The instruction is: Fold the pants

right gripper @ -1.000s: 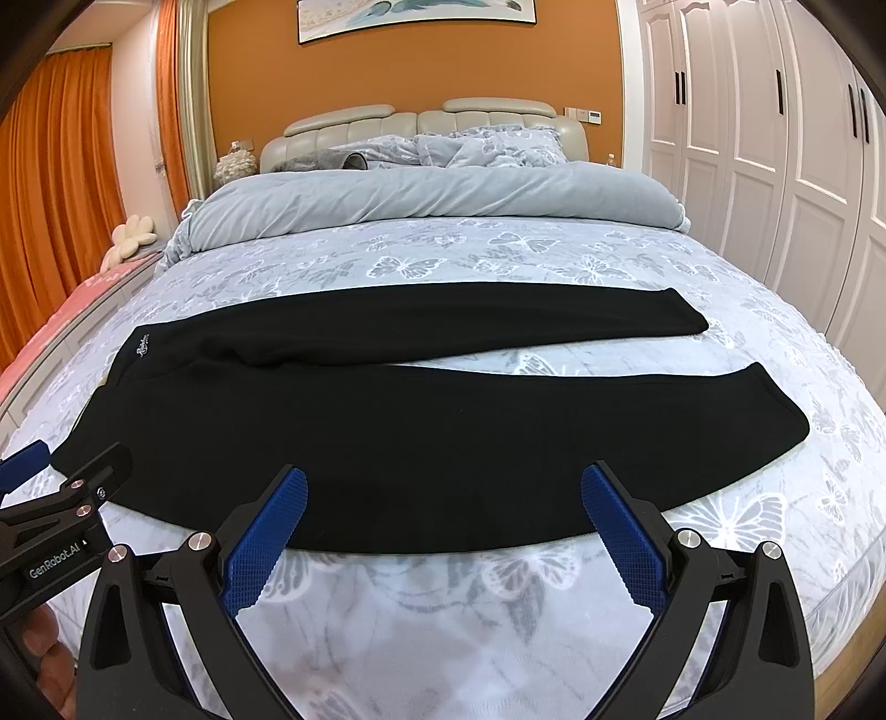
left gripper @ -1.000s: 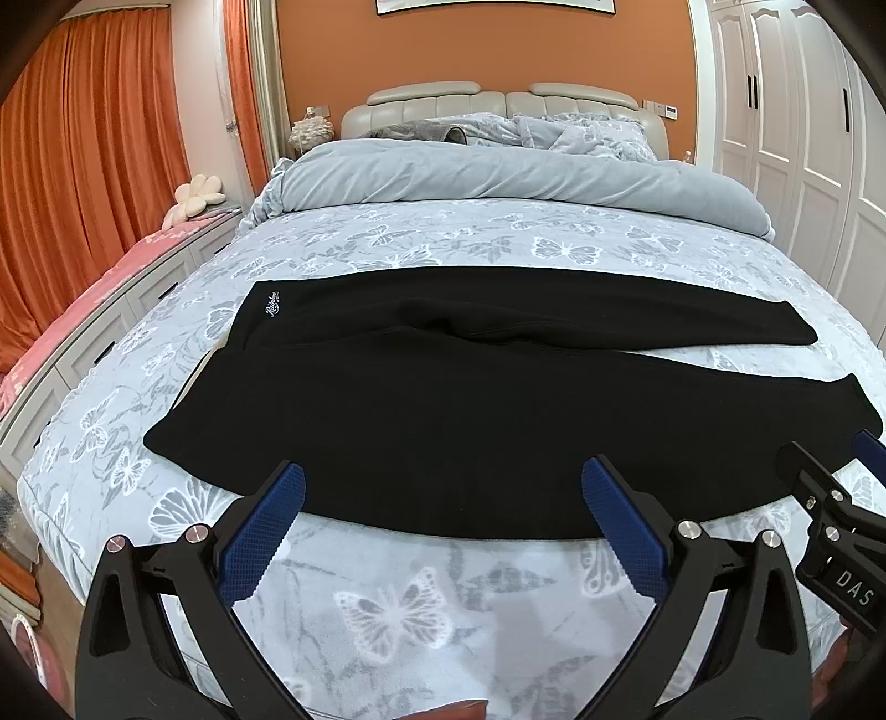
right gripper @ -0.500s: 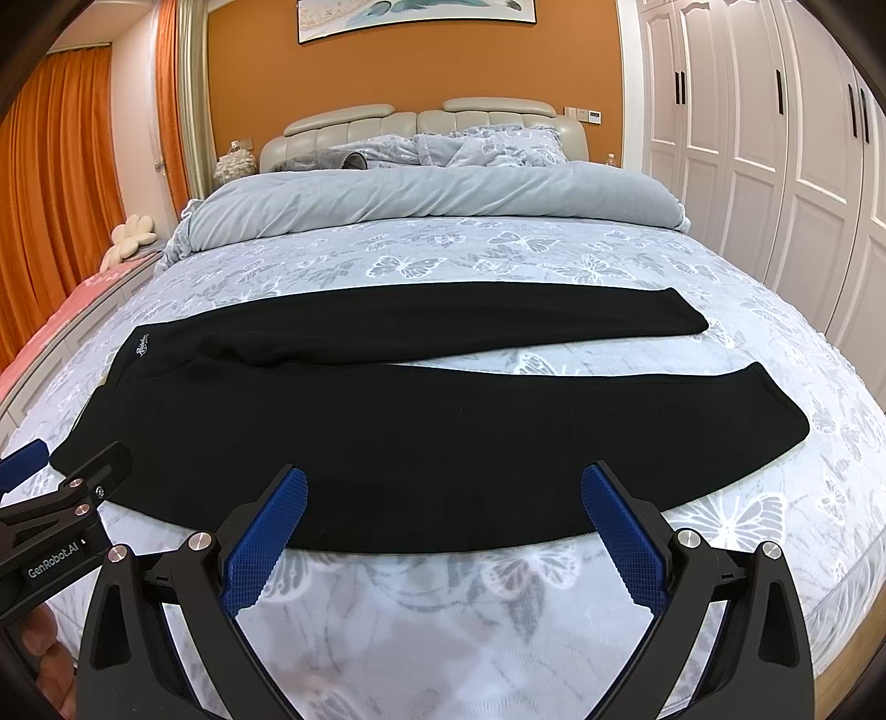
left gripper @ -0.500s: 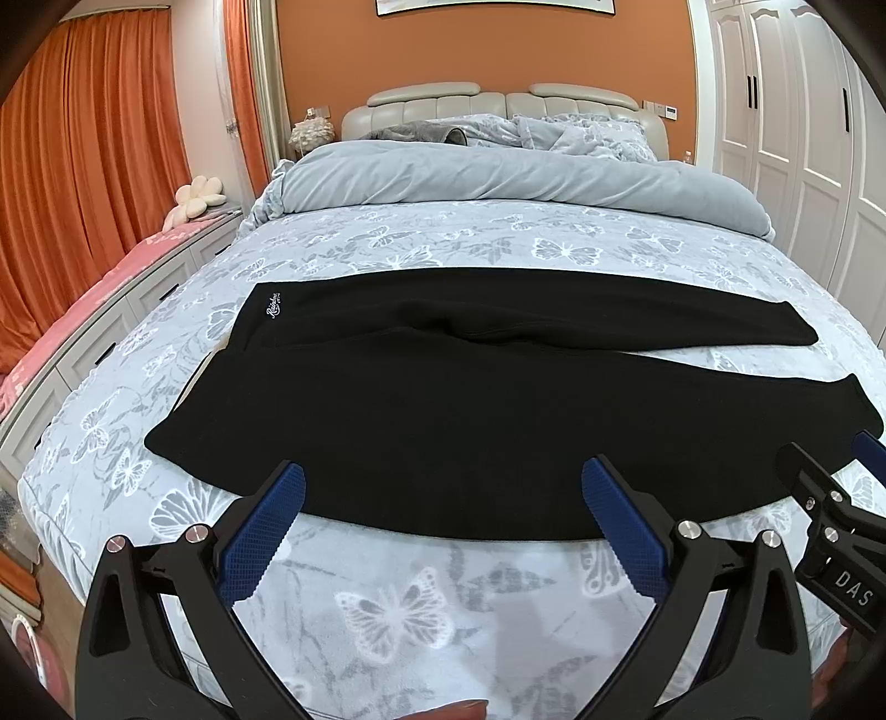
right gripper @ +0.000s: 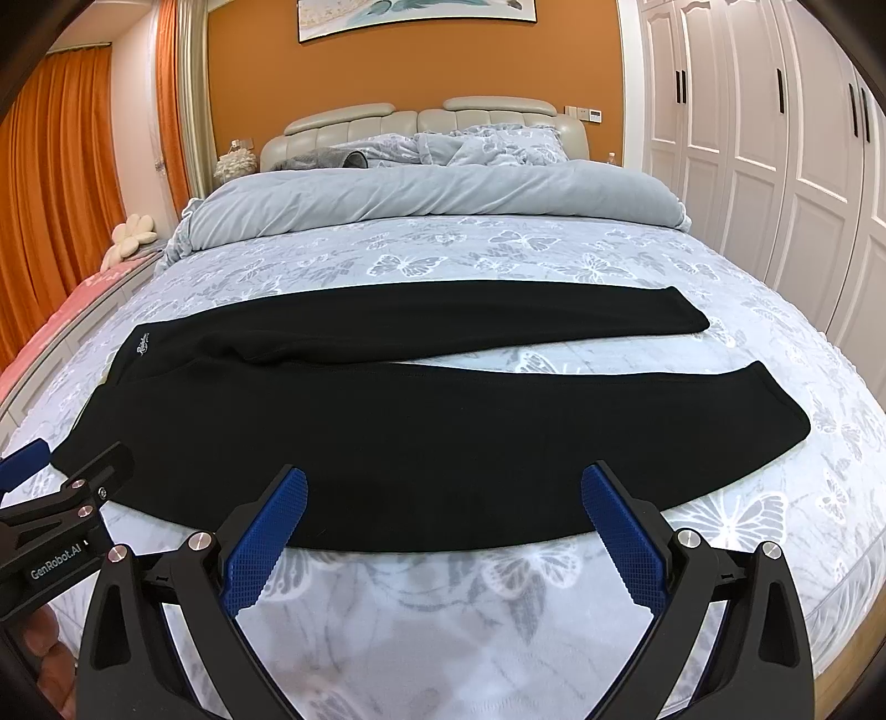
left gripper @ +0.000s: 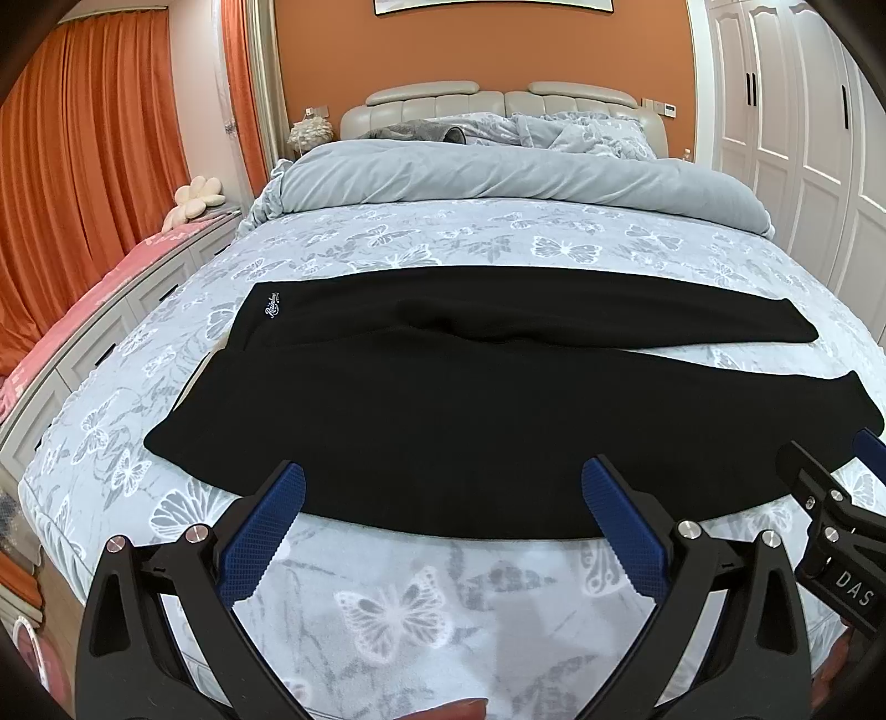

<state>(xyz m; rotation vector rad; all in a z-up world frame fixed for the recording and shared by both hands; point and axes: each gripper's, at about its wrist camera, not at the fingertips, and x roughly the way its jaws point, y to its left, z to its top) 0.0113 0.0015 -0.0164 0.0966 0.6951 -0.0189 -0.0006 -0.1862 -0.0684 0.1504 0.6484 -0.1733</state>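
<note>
Black pants point(left gripper: 470, 410) lay flat just beyond the left tongs point(left gripper: 443, 526) and right tongs point(right gripper: 443, 526), both spread wide and empty, legs slightly parted across the butterfly-print bed point(left gripper: 387, 603), waistband leftward.

home bedroom | bed point(left gripper: 498, 232) | wardrobe point(right gripper: 775, 138) | curtains point(left gripper: 83, 166)

Bedroom ahead of me: orange wall point(left gripper: 498, 50), padded cream headboard point(left gripper: 443, 99), bed point(right gripper: 443, 255) in a grey butterfly-print sheet, grey duvet point(left gripper: 520, 177) bunched near the pillows. Orange curtains point(left gripper: 94, 166) left, white wardrobe doors point(right gripper: 764, 138) right, framed picture point(right gripper: 415, 14) above. Even indoor light.
</note>
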